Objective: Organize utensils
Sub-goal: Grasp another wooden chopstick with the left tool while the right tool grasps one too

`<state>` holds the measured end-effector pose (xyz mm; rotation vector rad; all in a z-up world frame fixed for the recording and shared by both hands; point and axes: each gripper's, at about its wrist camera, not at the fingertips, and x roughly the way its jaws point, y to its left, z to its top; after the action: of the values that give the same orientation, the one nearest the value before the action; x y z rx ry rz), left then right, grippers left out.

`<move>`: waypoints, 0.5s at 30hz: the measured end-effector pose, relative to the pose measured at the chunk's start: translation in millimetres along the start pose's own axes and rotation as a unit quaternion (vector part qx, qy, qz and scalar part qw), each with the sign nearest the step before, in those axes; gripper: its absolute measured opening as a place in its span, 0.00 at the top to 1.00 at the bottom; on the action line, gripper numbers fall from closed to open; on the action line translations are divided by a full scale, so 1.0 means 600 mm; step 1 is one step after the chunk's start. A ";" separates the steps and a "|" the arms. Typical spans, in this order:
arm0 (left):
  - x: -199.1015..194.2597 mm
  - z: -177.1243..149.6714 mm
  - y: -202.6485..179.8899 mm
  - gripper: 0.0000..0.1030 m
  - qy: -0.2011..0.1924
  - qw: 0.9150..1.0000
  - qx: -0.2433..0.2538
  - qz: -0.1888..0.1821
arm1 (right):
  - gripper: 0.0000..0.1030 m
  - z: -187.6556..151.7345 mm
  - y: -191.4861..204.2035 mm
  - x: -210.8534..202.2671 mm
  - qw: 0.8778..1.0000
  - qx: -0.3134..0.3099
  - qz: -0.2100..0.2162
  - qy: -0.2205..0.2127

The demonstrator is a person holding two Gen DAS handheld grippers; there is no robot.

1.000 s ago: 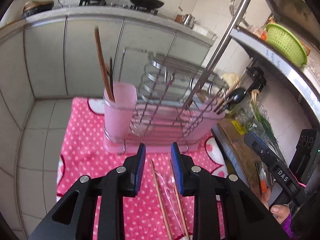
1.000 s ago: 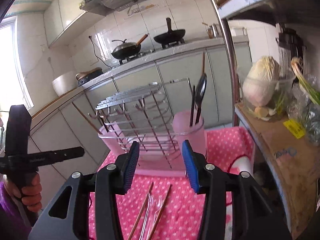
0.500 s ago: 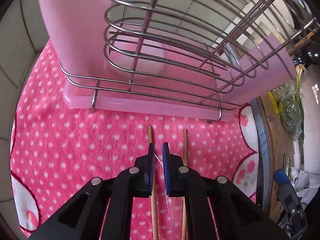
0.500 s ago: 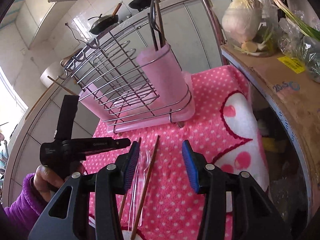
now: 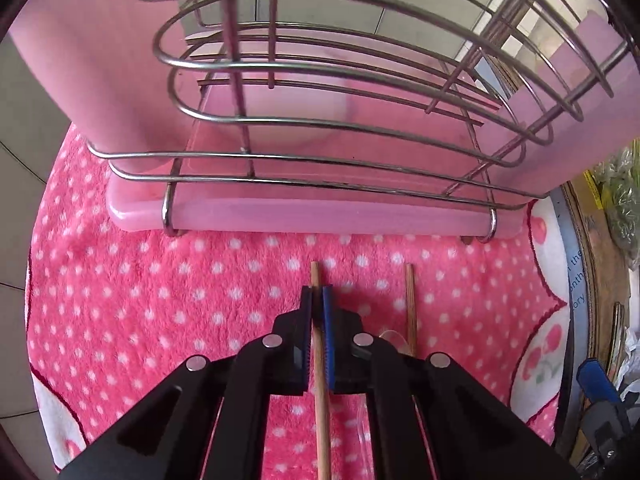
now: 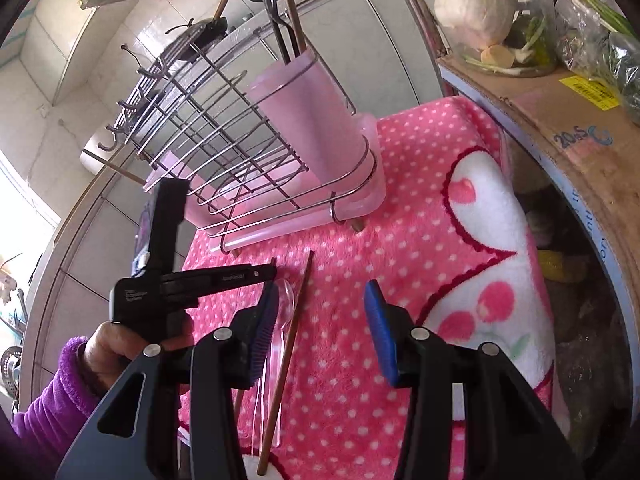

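Two wooden chopsticks and a clear plastic spoon [image 6: 286, 304] lie on the pink dotted blanket in front of the wire utensil rack [image 5: 320, 184] with its pink cups [image 6: 308, 120]. My left gripper [image 5: 316, 292] points steeply down. Its jaws are closing, and the blue pads clamp the left chopstick [image 5: 322, 420] near its far end. The other chopstick [image 5: 410, 304] lies free just to the right. In the right wrist view the left gripper [image 6: 272, 271] reaches down beside the spoon. My right gripper [image 6: 323, 286] hovers open over the blanket right of the free chopstick [image 6: 294, 320], holding nothing.
The blanket [image 6: 400, 208] covers the work surface. A cardboard box [image 6: 560, 120] with a cabbage [image 6: 476, 4] and greens stands at the right. A dark ladle and chopsticks [image 6: 280, 12] stand in the right pink cup. Grey cabinets [image 6: 392, 40] lie behind the rack. A purple-sleeved hand [image 6: 112, 352] holds the left gripper.
My left gripper dropped towards the blanket, tipped downward and closed its jaws around the left chopstick. My right gripper also sank and tilted down, staying open.
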<state>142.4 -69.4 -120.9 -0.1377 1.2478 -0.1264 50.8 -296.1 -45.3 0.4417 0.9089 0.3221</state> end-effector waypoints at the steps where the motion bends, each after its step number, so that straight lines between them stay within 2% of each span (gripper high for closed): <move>1: -0.011 -0.005 0.010 0.96 -0.004 1.000 -0.005 -0.005 | 0.56 -0.001 0.003 0.004 1.000 -0.002 -0.005 0.003; 7: -0.068 -0.024 0.072 0.96 -0.034 0.999 -0.025 -0.015 | 0.56 0.004 0.013 0.036 1.000 0.002 -0.003 0.028; 8: -0.075 -0.029 0.085 0.96 -0.038 0.999 -0.031 -0.019 | 0.58 0.006 0.015 0.043 1.000 0.006 -0.001 0.031; 10: -0.084 -0.037 0.110 0.96 -0.037 0.998 -0.047 -0.035 | 0.73 0.011 0.023 0.065 0.999 0.012 -0.001 0.042; 12: -0.085 -0.049 0.132 0.96 -0.035 0.996 -0.060 -0.046 | 0.75 0.017 0.030 0.089 0.998 0.017 -0.007 0.060; 15: -0.079 -0.041 0.161 0.96 -0.034 0.996 -0.063 -0.043 | 0.76 0.031 0.036 0.127 0.996 0.026 -0.018 0.086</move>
<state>105.8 33.0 -100.9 -0.3042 1.1815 -0.1166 108.0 -247.3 -76.8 0.4504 1.0949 0.3068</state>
